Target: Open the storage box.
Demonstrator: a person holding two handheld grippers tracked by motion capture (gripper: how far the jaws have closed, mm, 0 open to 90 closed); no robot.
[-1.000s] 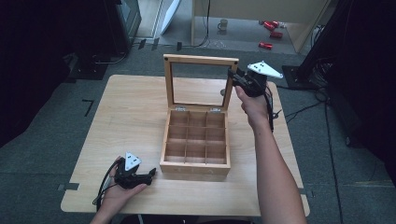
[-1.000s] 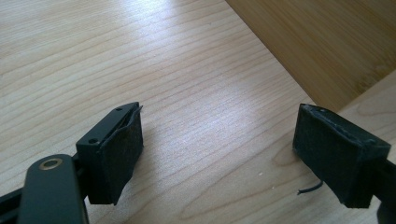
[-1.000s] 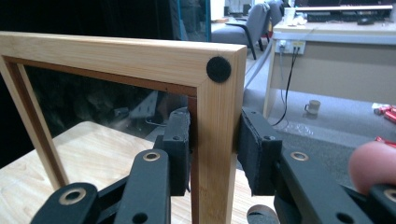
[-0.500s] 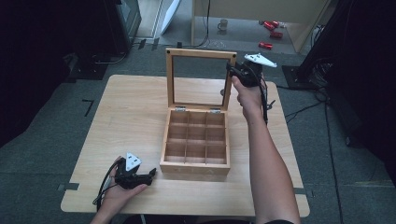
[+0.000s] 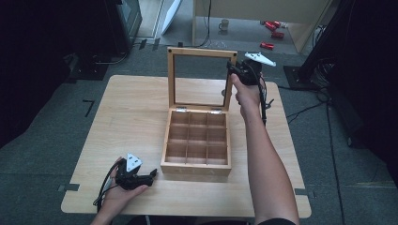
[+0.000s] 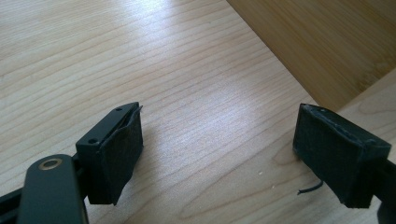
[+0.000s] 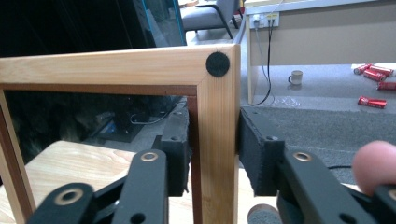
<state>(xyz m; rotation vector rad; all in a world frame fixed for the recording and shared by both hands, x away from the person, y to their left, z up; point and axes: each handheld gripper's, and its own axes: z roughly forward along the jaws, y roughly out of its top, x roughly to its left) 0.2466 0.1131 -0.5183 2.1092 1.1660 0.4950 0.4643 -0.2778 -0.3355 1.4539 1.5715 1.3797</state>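
Nearest the person, the left gripper (image 5: 151, 175) lies low on the wooden table (image 5: 136, 108) at its front left corner, held in the left hand (image 5: 121, 192) with its cable looping off toward the table edge; its jaws point right, toward the box, and in the left gripper view they stand spread wide apart over bare wood grain with nothing between them, the darker wall of the box just beyond the right jaw. Just beside that gripper sits the wooden box (image 5: 197, 161), square, its base divided into a three-by-three grid of compartments, its front wall near the table's front edge. The lid (image 5: 202, 52) — a wooden frame around a clear pane — stands upright from hinges at the back of the base, its plane facing the person and its free edge uppermost. Farther back, the right arm reaches along the right side of the box, and the right gripper (image 5: 232, 70) meets the lid's right-hand upright near the top corner. In the right gripper view the two pads press against either side of that upright — pinching the frame just under a round black bumper (image 7: 217, 64). Beyond the table, on the floor, are a mug (image 7: 295, 77) and several red cans (image 7: 372, 101).
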